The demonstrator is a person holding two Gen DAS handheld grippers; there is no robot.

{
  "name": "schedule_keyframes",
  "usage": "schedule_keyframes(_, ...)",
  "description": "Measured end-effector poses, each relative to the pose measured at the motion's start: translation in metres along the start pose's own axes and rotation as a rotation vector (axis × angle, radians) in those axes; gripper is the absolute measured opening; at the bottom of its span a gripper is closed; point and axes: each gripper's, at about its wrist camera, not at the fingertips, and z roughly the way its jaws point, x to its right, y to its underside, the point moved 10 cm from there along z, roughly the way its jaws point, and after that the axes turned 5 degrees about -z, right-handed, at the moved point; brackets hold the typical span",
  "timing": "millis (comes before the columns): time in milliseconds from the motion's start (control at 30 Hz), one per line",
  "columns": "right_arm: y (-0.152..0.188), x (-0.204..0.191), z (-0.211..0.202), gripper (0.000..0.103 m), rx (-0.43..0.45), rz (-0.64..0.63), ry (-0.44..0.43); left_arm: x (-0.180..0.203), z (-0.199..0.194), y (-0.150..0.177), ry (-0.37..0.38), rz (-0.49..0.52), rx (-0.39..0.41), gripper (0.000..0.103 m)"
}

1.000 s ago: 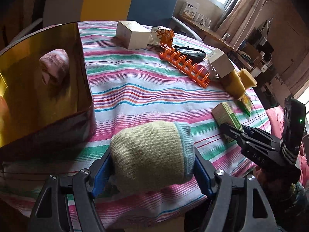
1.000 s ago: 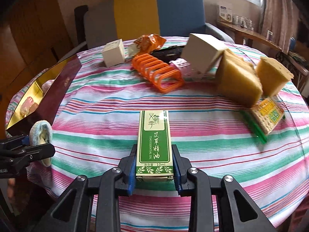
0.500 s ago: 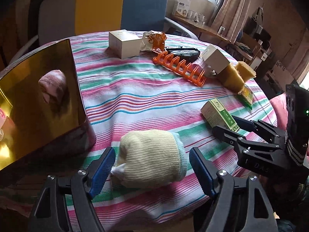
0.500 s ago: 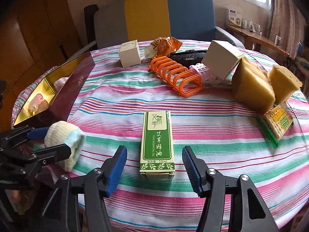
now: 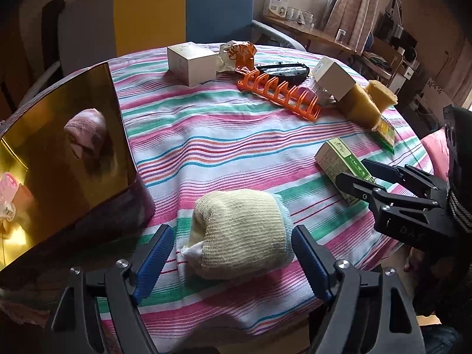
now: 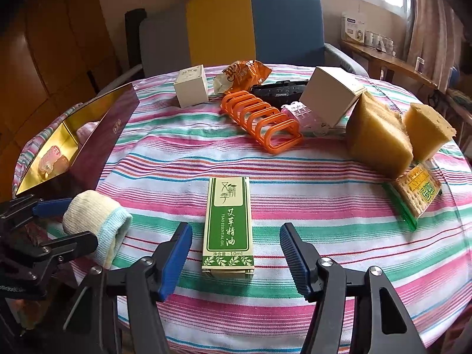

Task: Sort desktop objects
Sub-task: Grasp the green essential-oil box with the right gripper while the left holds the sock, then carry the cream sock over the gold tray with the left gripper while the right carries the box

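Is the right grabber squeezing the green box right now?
Apart. The right wrist view shows the right gripper open, with striped tablecloth visible between each blue finger pad and the green box.

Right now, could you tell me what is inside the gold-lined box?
The gold-lined box holds a pink rolled sock and a small pink item near its corner. Its wall hides the rest.

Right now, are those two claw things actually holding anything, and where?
Nothing is held. The left gripper is open around the rolled sock; the right gripper is open around the essential oil box. Both things lie on the tablecloth.
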Motion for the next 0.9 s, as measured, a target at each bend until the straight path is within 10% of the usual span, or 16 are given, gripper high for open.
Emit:
schedule_keyframes(233,0.004,-0.001,0.007,0.032,-0.023,-0.018,0.014,-0.009,0.004,0.002,0.059,-0.08,-0.007,0.082)
schedule_keyframes(900,-0.018,-0.034,-0.015,0.031,0.03,-0.08,-0.04,-0.027,-0.05,-0.015,0.046,-0.114,0.173,0.069)
